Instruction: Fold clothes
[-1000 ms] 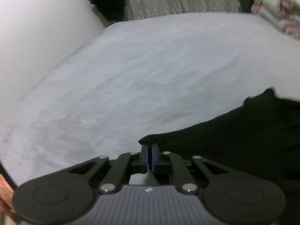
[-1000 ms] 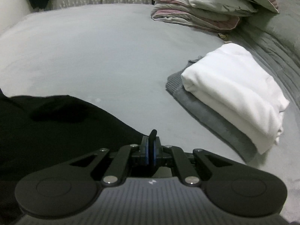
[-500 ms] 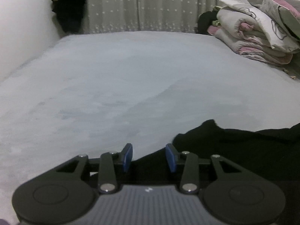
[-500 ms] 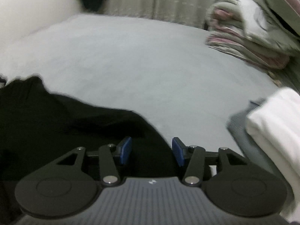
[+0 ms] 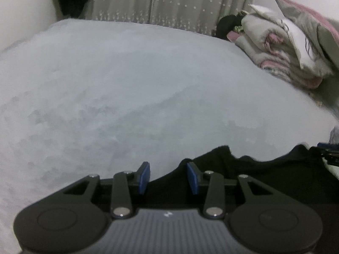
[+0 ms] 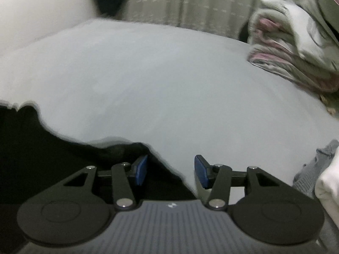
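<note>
Black garment slack on the bed, both grippers' jaws apart and holding nothing

The black garment point(image 5: 264, 182) lay on the near part of the grey bed point(image 5: 131, 89), its far edge wavy and rumpled, under and between the left gripper point(image 5: 168, 177) and the right gripper point(image 6: 171, 170). It looked soft, light and limp, likely to sag and drag when lifted, so a pinch at an edge or corner seemed the surest hold. Beyond that edge the bed ran bare and wide toward the curtain point(image 5: 169, 0). To the right, room was tighter: a white folded piece point(image 6: 327, 190) on a grey one point(image 6: 311, 169), and piled bedding point(image 6: 292, 42) farther back.
</note>
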{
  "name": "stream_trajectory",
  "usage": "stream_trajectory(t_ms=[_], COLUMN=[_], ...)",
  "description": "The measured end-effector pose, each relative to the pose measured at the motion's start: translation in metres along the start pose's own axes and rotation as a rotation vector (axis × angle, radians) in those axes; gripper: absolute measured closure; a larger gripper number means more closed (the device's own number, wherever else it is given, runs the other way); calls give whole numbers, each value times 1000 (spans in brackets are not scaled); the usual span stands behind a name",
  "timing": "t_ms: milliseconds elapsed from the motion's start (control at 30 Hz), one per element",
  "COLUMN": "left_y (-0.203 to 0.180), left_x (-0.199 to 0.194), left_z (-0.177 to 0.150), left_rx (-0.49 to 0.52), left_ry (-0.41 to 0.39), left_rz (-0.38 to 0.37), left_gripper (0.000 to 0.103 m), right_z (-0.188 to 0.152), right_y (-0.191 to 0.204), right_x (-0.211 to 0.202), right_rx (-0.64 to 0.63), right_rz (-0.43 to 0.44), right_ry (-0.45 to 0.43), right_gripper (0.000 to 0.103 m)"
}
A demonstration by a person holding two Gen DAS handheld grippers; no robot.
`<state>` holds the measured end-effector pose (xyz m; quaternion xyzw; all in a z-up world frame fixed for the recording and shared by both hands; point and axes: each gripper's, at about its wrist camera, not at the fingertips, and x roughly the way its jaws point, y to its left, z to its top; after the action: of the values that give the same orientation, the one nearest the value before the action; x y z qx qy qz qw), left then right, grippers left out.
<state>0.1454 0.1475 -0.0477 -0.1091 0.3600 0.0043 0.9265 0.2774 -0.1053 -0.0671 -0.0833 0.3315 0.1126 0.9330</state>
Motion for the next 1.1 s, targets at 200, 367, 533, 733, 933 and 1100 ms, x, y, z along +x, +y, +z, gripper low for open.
stream_trajectory(t_ms=[200, 367, 533, 733, 933, 1100], left_y=[0, -3, -9, -18, -28, -40], left_x=[4, 8, 6, 0, -1, 13], left_z=[-2, -5, -3, 4, 15, 28], left_rx=[-28, -34, -30, -17, -4, 18], left_ry=[21, 41, -15, -148, -267, -340], left_rz=[-66, -118, -104, -34, 42, 104], left_gripper=[65, 68, 98, 99, 99, 99], right_z=[5, -5, -11, -9, 4, 17], right_y=[-26, -22, -2, 4, 7, -1], right_x=[-9, -12, -5, -16, -24, -15], right_rx=[129, 123, 41, -17, -43, -4], right_rz=[80, 200, 171, 98, -11, -86], right_ry=[6, 31, 41, -36, -153, -212], right_gripper=[51, 51, 87, 98, 98, 98])
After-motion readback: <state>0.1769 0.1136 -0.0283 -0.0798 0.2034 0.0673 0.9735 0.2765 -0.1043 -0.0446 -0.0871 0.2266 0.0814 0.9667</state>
